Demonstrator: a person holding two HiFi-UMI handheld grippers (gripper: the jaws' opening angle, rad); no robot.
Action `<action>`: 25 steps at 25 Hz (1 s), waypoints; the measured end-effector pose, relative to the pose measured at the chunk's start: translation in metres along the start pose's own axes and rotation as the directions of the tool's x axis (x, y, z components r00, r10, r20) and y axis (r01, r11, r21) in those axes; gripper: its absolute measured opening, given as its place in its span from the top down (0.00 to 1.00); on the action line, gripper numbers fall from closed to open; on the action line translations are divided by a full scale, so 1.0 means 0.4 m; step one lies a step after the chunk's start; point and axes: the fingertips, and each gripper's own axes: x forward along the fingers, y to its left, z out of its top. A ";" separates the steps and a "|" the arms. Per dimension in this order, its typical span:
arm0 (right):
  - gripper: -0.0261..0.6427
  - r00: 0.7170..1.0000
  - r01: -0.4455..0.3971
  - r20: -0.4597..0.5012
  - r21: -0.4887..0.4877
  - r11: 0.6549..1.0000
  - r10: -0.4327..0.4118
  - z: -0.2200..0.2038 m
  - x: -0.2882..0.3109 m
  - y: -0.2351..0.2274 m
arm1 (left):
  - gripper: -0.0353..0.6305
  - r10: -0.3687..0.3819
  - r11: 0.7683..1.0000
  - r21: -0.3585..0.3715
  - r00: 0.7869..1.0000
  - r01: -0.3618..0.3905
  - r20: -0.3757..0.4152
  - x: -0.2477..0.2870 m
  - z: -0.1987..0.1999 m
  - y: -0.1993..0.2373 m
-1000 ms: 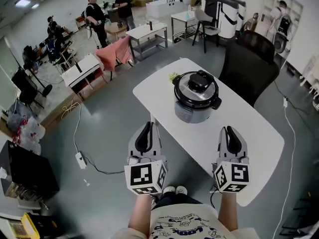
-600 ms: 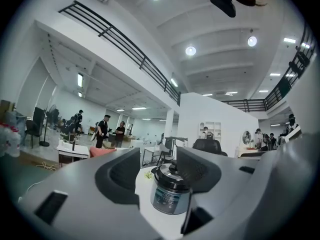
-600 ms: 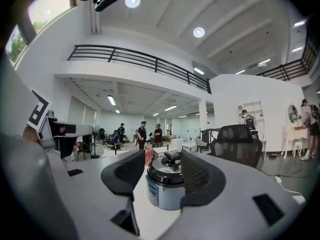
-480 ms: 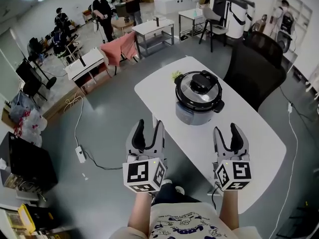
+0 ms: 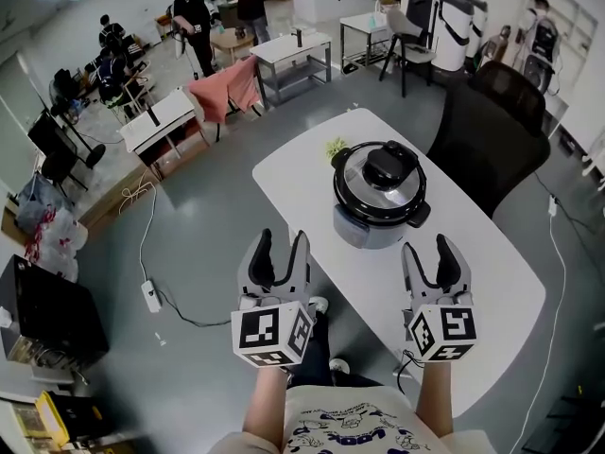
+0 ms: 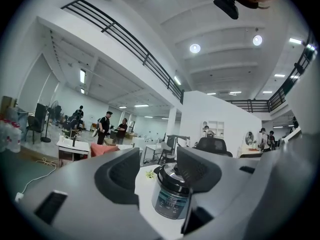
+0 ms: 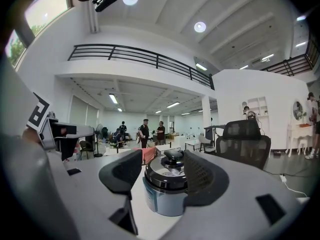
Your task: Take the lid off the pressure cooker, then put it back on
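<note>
A silver pressure cooker (image 5: 376, 201) stands on the white table (image 5: 473, 272) with its lid (image 5: 383, 173) on; the lid has a black knob. Both of my grippers hover short of the cooker and touch nothing. The left gripper (image 5: 282, 242) is open wide, off the table's near left edge. The right gripper (image 5: 425, 248) is above the table, its jaws opening and empty. In the left gripper view the cooker (image 6: 172, 196) shows ahead past the left gripper (image 6: 157, 170). The right gripper view frames the cooker (image 7: 167, 191) and lid (image 7: 170, 166) beyond the right gripper (image 7: 161, 173).
A black office chair (image 5: 487, 121) stands behind the table. A small green item (image 5: 333, 147) lies by the cooker's far side. A cable and power strip (image 5: 151, 297) lie on the floor at left. Desks (image 5: 288, 55) and standing people (image 5: 194, 22) fill the back.
Both grippers were shut a second ago and now stand open. Both hands have shifted a little lower and forward, still short of the cooker.
</note>
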 end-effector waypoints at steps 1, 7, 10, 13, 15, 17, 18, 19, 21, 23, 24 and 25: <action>0.57 1.000 0.001 -0.002 -0.001 1.000 -0.001 -0.001 0.017 -0.005 | 0.61 -0.002 1.000 -0.004 1.000 0.002 -0.001 0.019 -0.004 0.005; 0.57 1.000 0.028 -0.009 -0.008 1.000 -0.028 0.001 0.138 -0.030 | 0.61 -0.036 0.999 -0.032 0.999 0.036 -0.005 0.163 -0.014 0.043; 0.56 0.999 0.048 -0.019 -0.009 0.999 -0.048 -0.002 0.209 -0.046 | 0.61 -0.069 0.997 -0.047 0.997 0.068 -0.018 0.253 -0.025 0.060; 0.56 0.997 0.073 -0.025 -0.003 0.997 -0.073 0.003 0.283 -0.064 | 0.61 -0.112 0.992 -0.055 0.993 0.109 -0.041 0.351 -0.033 0.076; 0.56 0.995 0.091 -0.030 0.004 0.996 -0.091 0.007 0.332 -0.076 | 0.61 -0.139 0.989 -0.062 0.989 0.136 -0.055 0.416 -0.035 0.085; 0.56 0.993 0.107 -0.042 0.005 0.994 -0.107 0.010 0.382 -0.088 | 0.61 -0.165 0.985 -0.071 0.984 0.160 -0.072 0.482 -0.038 0.096; 0.56 0.992 0.115 -0.050 0.003 0.993 -0.115 0.010 0.408 -0.093 | 0.61 -0.179 0.982 -0.077 0.981 0.173 -0.081 0.515 -0.040 0.102; 0.55 0.991 0.122 -0.058 0.000 0.992 -0.122 0.011 0.433 -0.097 | 0.61 -0.193 0.979 -0.083 0.977 0.186 -0.091 0.548 -0.043 0.107; 0.52 0.988 0.135 -0.077 -0.007 0.991 -0.135 0.010 0.487 -0.102 | 0.61 -0.223 0.972 -0.098 0.969 0.212 -0.111 0.616 -0.051 0.122; 0.51 0.985 0.143 -0.098 -0.011 0.990 -0.143 0.003 0.541 -0.107 | 0.61 -0.254 0.964 -0.115 0.958 0.240 -0.134 0.683 -0.066 0.134; 0.51 0.983 0.144 -0.109 -0.012 0.989 -0.145 -0.002 0.565 -0.110 | 0.61 -0.270 0.960 -0.122 0.952 0.253 -0.146 0.714 -0.075 0.137; 0.51 0.982 0.147 -0.119 -0.014 0.989 -0.147 -0.006 0.587 -0.114 | 0.61 -0.286 0.955 -0.128 0.945 0.267 -0.159 0.743 -0.085 0.139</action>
